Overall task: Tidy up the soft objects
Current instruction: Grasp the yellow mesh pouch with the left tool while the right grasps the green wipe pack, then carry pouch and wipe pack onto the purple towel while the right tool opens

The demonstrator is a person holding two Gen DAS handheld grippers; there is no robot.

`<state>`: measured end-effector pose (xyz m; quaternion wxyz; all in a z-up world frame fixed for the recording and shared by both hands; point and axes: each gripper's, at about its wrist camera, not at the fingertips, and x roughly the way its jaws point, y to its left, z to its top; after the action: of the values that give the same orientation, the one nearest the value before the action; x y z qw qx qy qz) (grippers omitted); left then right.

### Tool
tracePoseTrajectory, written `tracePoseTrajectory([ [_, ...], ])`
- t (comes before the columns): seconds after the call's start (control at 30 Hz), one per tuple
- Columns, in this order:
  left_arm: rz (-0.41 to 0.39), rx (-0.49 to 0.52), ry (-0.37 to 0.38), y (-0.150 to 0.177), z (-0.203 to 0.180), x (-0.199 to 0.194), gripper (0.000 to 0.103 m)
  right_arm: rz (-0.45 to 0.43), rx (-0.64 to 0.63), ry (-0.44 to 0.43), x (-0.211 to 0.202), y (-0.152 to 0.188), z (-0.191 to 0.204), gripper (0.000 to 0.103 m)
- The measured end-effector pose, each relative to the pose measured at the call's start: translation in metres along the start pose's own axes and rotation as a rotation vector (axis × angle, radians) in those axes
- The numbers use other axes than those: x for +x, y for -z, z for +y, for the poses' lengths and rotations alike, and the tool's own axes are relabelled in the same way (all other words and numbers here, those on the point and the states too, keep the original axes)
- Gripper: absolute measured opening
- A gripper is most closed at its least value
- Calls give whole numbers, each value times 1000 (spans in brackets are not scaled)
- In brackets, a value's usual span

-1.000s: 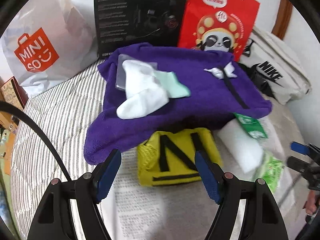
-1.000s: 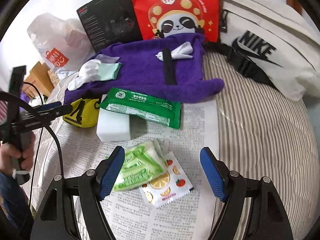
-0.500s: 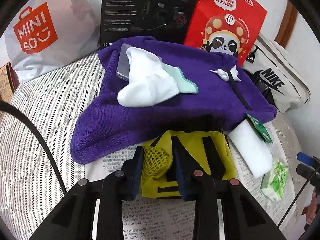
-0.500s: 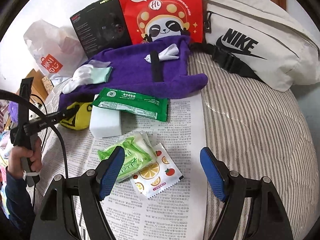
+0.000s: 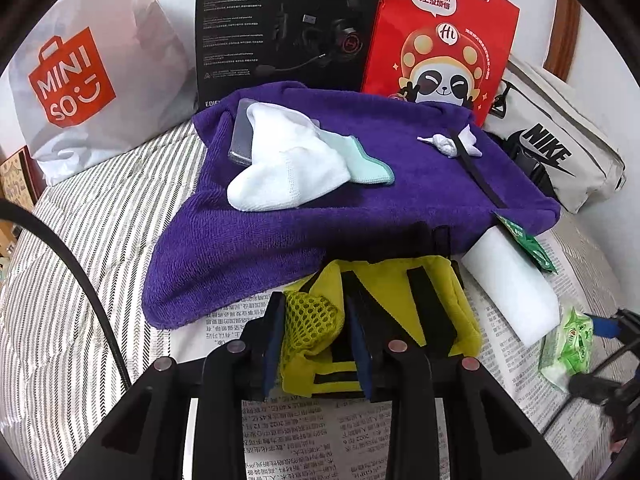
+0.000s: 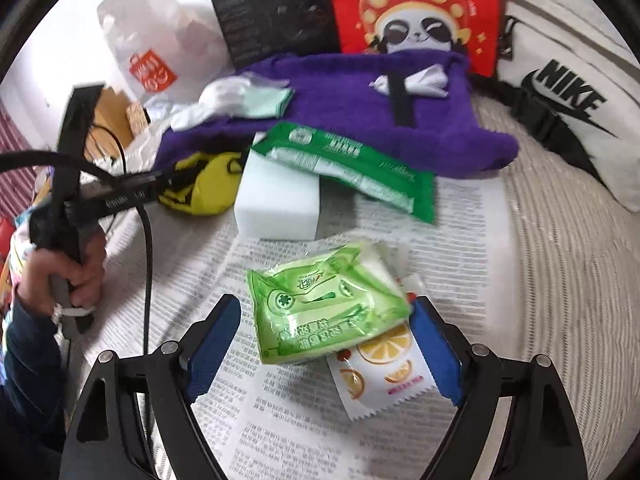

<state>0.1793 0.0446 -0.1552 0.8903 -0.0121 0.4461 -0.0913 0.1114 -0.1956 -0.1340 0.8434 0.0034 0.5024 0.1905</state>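
My left gripper (image 5: 316, 340) is shut on the mesh corner of a yellow pouch with black straps (image 5: 400, 304), which lies on newspaper at the purple towel's (image 5: 280, 232) front edge. The pouch also shows in the right wrist view (image 6: 204, 188). A white sock (image 5: 284, 168) and a mint cloth (image 5: 364, 160) lie on the towel. My right gripper (image 6: 324, 348) is open, its fingers either side of a light green tissue pack (image 6: 324, 304), which lies over a fruit-print sachet (image 6: 380, 380).
A white foam block (image 6: 276, 204) with a dark green pack (image 6: 352, 168) on it sits between the pouch and the tissue pack. A Miniso bag (image 5: 80, 80), black box (image 5: 288, 28), red panda bag (image 5: 440, 40) and Nike bag (image 5: 552, 148) line the back. Newspaper (image 6: 280, 420) covers the striped bed.
My left gripper moved forward and closed on the yellow pouch's mesh corner. My right gripper moved forward and down until its open fingers flank the green tissue pack.
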Motion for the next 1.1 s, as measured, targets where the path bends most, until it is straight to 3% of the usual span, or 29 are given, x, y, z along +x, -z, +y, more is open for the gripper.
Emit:
tracePoseTrajectory([
  [0.17, -1, 7, -10, 1, -2, 0, 30, -53, -69, 27, 5, 2, 8, 80],
  [0.47, 17, -17, 28, -1, 3, -6, 28, -105, -87, 45, -13, -5, 6, 80],
  [0.87, -13, -34, 22, -10, 22, -49, 24, -156, -92, 26, -37, -21, 11, 80],
  [1.1, -54, -76, 76, -16, 33, -75, 24, -162, -67, 9, -43, -41, 3, 80],
])
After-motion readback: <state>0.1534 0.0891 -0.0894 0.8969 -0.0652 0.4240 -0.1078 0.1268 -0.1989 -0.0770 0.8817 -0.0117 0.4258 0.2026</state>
